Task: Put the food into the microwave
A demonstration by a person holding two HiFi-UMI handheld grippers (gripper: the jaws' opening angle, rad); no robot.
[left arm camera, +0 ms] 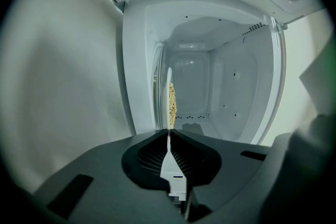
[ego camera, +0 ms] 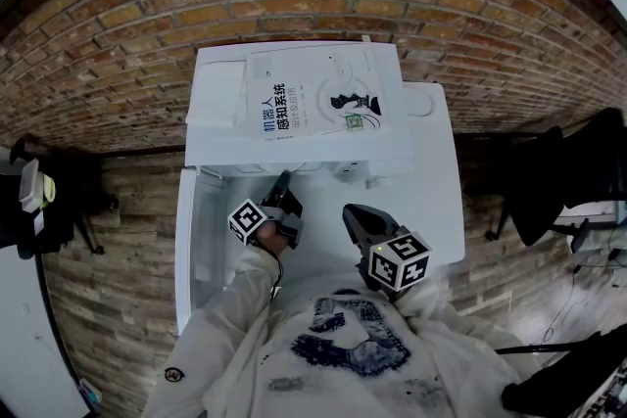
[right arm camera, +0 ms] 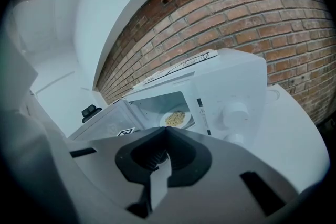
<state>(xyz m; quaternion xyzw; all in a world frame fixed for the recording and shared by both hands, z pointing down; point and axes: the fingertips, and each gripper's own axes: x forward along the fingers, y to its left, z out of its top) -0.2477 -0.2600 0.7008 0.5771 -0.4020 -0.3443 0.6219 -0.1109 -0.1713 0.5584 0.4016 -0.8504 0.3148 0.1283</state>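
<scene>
Left gripper (left arm camera: 169,131) clenched on the rim of the plate (left arm camera: 169,75) of food (left arm camera: 171,103) just ahead, inside the open microwave (left arm camera: 236,86); right gripper (right arm camera: 167,128) clenched, empty.

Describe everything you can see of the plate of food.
The plate is round, white and shallow, with a heap of yellowish grainy food in its middle. It is roughly level inside the open microwave cavity. The left gripper is clamped on its near rim; whether it rests on the oven floor isn't clear.
</scene>
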